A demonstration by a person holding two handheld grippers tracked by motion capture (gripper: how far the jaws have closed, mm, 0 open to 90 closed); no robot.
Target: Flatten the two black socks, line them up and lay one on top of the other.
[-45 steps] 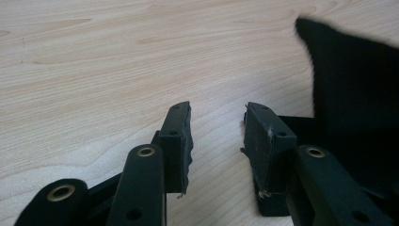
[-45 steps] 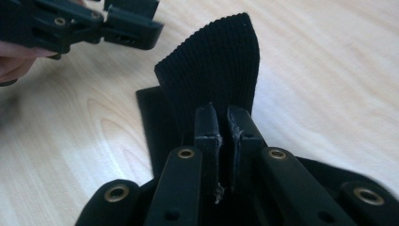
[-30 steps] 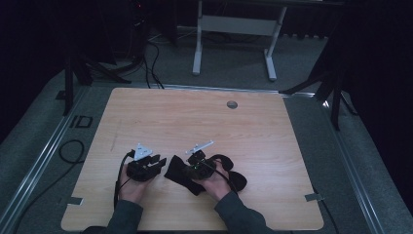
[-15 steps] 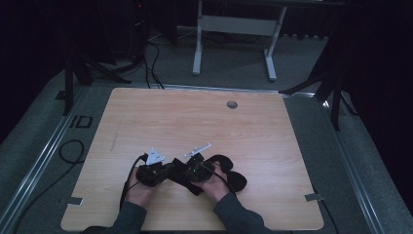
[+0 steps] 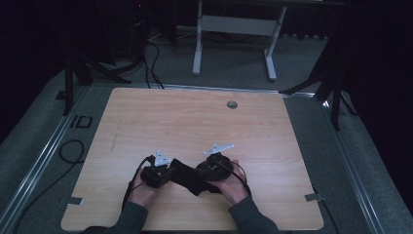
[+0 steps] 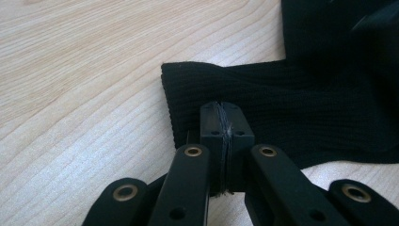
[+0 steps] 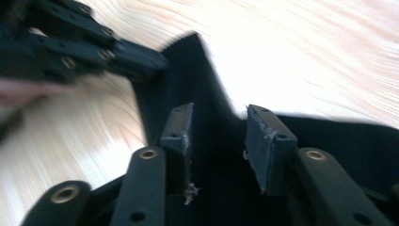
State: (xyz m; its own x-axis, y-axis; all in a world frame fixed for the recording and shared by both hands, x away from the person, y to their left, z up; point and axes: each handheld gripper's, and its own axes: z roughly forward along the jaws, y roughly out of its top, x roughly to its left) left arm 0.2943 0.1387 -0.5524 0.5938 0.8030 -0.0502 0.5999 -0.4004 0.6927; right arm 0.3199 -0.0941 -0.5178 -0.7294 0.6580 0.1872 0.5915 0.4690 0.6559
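At the near edge of the table [image 5: 195,117], btwn the two hands, lies a black knit cloth [image 5: 187,175] – looks like a sock, ribbed cuff end toward the left gripper [image 6: 221,132]. Left jaws have just been closing and are now clamped tight on the cuff edge, pads meeting w/ only fabric btwn them. Right gripper [image 7: 219,141] has just been opening: jaws stand part open over the cloth, pads not pressing on it, so holding nothing. Risks: w/ only one corner pinched, a pull by the left would drag or bunch the whole piece; the thin bite at the hem could slip out. Right pads look worn, w/ lint on them, so a regrip may be weak on soft knit. Cloth is matte, fine-ribbed, limp, lies flat; tabletop is pale smooth wood grain w/ a round grommet [image 5: 232,104] at the far side.
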